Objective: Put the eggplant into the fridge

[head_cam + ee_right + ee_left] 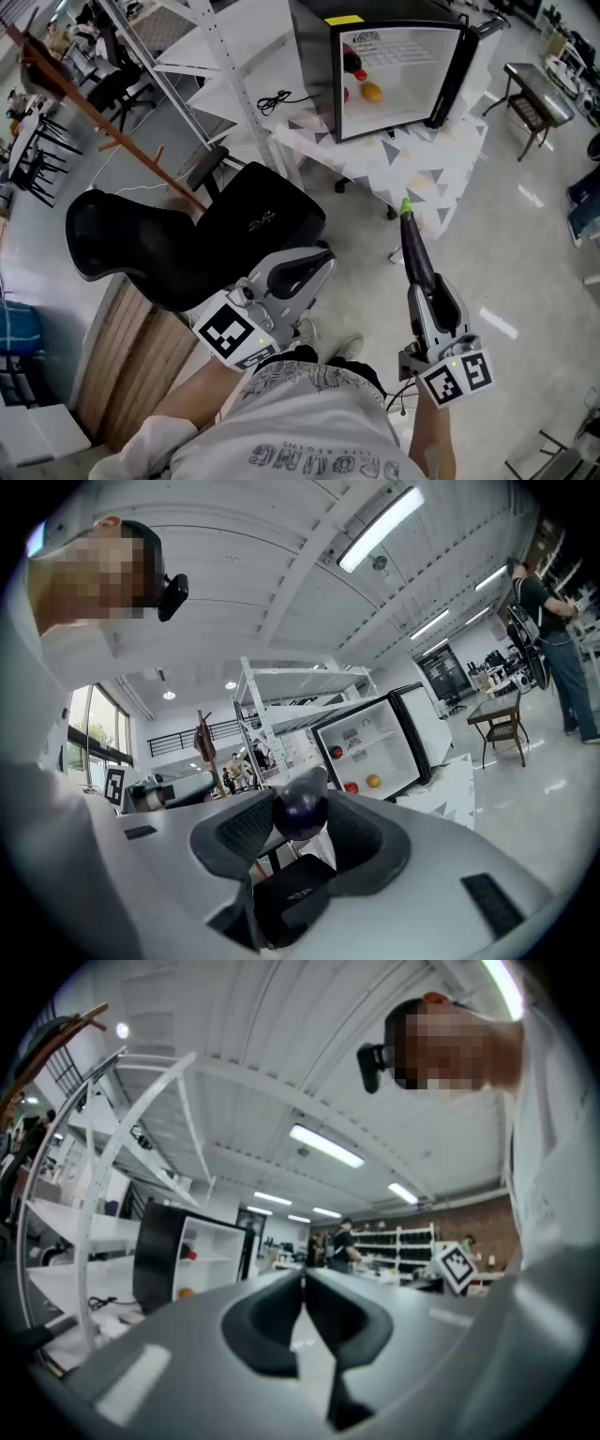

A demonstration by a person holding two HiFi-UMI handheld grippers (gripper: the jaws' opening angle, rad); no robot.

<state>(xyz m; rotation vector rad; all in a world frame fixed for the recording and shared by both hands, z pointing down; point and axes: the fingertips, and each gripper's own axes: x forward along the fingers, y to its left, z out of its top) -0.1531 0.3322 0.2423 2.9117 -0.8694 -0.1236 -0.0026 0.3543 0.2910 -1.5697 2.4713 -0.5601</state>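
My right gripper point(429, 286) is shut on a long dark purple eggplant point(415, 249) whose green stem points toward the fridge. In the right gripper view the eggplant point(301, 808) sits end-on between the two pads point(246, 825). The small black fridge point(323, 56) stands open on a table at the far side, its door point(459, 70) swung right; a red item and an orange fruit point(372, 92) lie inside. The same fridge point(375, 747) appears ahead in the right gripper view. My left gripper point(305, 272) hangs low by the chair, shut and empty, its jaws point(303, 1307) meeting.
A black office chair point(202, 234) stands left of my grippers, beside a wooden board. The fridge table carries a patterned white cloth point(412, 159). White shelving point(220, 56) rises left of the fridge. A small side table point(534, 98) stands at the far right.
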